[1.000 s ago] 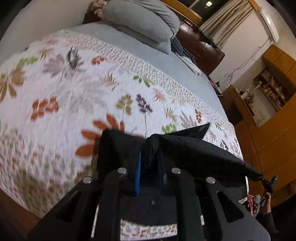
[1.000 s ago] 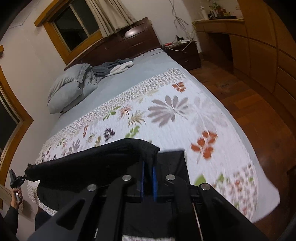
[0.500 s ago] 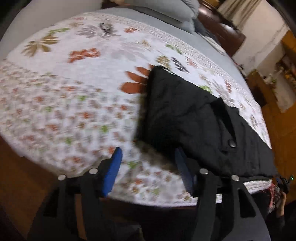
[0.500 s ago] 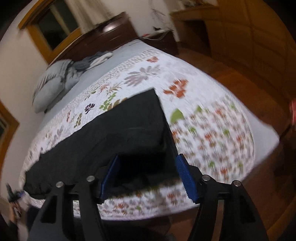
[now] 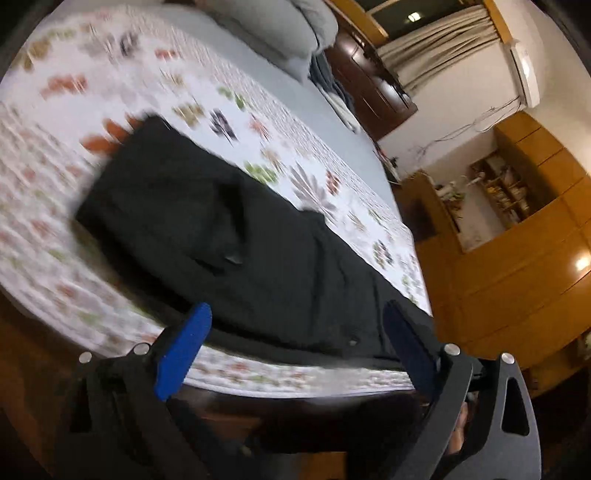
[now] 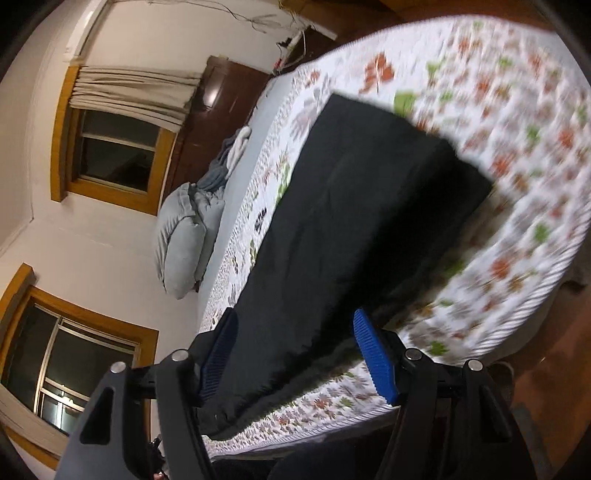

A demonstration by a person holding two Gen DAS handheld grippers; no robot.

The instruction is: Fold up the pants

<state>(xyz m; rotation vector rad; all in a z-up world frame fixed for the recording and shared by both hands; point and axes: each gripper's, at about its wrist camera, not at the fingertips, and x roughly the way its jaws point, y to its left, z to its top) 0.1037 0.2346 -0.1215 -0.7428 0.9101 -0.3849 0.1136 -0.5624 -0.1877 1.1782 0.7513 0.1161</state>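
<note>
Left wrist view: the black pants (image 5: 236, 236) lie flat on the floral quilt (image 5: 55, 206) of the bed (image 5: 258, 380), stretched along its near edge. The left tongs (image 5: 295, 343) stand wide apart after just opening, with nothing clamped; their blue pads (image 5: 183, 350) sit over the near bed edge, and the pants lie beyond them. A grey pillow (image 5: 280, 29) rests at the far end of the bed, below a curtain (image 5: 443, 48).

Right wrist view: the picture is rolled to one side. The right tongs (image 6: 295, 354) are apart. The near end of the pants (image 6: 351, 229) lies between the pads (image 6: 375, 358), with no pad pressing on the cloth. The pants run from the tongs toward the far side of the quilt (image 6: 517, 147). Grey pillows (image 6: 184, 236) lie to the left, near two windows (image 6: 110, 155).
</note>
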